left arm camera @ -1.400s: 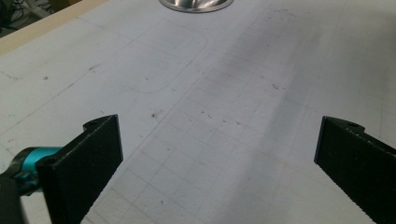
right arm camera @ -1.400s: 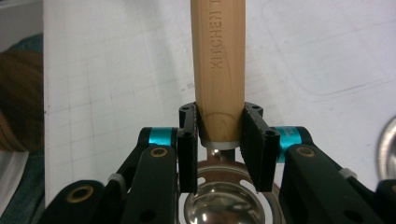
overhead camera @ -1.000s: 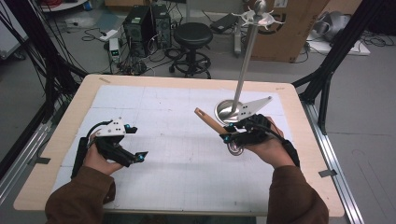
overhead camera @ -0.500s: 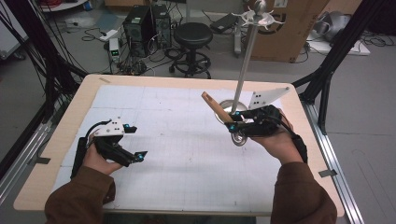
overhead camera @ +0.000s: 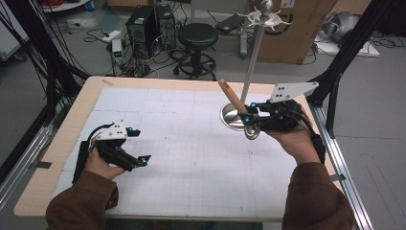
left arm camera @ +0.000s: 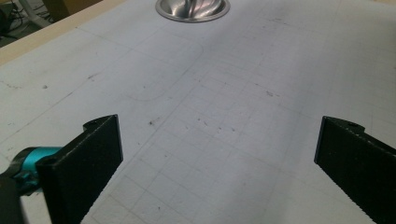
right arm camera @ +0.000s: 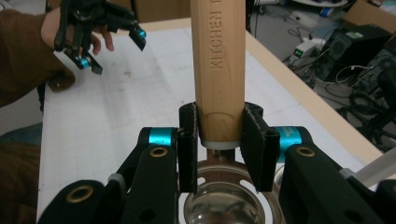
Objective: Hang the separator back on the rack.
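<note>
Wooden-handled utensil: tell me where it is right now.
In the high view the wooden-handled utensil is at the table's right, clamped in the right gripper beside the metal stand, its handle slanting up and left.

The high view looks forward and down from above the person's side onto the pale gridded surface (overhead camera: 191, 143). The left gripper view rides low and close over that surface, facing the round shiny metal stand base (left arm camera: 192, 9) (overhead camera: 232, 117). The right gripper view faces back across it, catching the left hand-held gripper (right arm camera: 100, 32) (overhead camera: 129, 146) farther off.
</note>
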`<action>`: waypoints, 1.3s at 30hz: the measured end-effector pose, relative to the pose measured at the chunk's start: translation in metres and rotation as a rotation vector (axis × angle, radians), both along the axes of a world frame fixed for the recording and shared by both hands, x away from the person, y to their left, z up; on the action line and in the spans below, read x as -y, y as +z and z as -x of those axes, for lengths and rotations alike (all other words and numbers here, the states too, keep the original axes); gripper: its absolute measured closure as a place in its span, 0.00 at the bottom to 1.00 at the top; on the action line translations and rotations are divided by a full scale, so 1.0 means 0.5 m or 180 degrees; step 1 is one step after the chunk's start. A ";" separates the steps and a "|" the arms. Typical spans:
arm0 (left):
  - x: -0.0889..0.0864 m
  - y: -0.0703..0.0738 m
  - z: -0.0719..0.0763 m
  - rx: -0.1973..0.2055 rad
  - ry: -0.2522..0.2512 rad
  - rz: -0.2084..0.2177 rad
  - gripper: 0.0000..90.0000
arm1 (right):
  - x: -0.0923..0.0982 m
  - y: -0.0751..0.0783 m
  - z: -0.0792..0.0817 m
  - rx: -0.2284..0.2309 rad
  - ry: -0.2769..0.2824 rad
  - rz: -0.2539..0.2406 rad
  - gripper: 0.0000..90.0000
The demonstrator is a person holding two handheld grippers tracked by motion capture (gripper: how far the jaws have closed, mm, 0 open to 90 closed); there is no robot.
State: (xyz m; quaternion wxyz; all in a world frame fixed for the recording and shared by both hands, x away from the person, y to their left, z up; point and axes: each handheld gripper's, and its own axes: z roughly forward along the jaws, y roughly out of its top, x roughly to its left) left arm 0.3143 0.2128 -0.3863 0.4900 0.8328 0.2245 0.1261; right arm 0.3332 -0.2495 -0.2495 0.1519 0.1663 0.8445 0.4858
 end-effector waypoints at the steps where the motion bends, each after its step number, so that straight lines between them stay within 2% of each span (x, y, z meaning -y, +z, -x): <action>1: 0.000 0.000 0.000 -0.0001 0.0001 0.0003 0.02 | 0.003 0.004 0.001 -0.0001 -0.0018 -0.0032 0.77; 7: 0.000 0.000 0.000 -0.0007 0.0006 -0.0007 0.02 | 0.029 0.027 -0.004 0.0131 -0.0135 -0.0207 0.77; 14: 0.000 0.000 0.000 -0.0010 0.0007 0.0003 0.02 | 0.059 0.042 -0.011 0.0126 -0.0281 -0.0325 0.77; 21: -0.001 0.000 0.000 -0.0011 -0.0003 -0.0002 0.02 | 0.078 0.051 -0.019 0.0147 -0.0372 -0.0363 0.77; 23: 0.000 0.000 -0.001 -0.0016 0.0000 0.0001 0.02 | 0.084 0.054 -0.024 0.0158 -0.0432 -0.0329 0.77; 29: -0.001 0.000 0.000 -0.0019 0.0006 0.0002 0.02 | 0.103 0.064 -0.036 0.0185 -0.0581 -0.0373 0.77; 36: 0.000 -0.002 -0.002 -0.0021 -0.0005 -0.0012 0.02 | 0.122 0.076 -0.046 0.0211 -0.0729 -0.0328 0.77; 39: -0.001 -0.002 -0.003 -0.0026 0.0005 -0.0019 0.02 | 0.129 0.086 -0.050 0.0249 -0.0782 -0.0397 0.77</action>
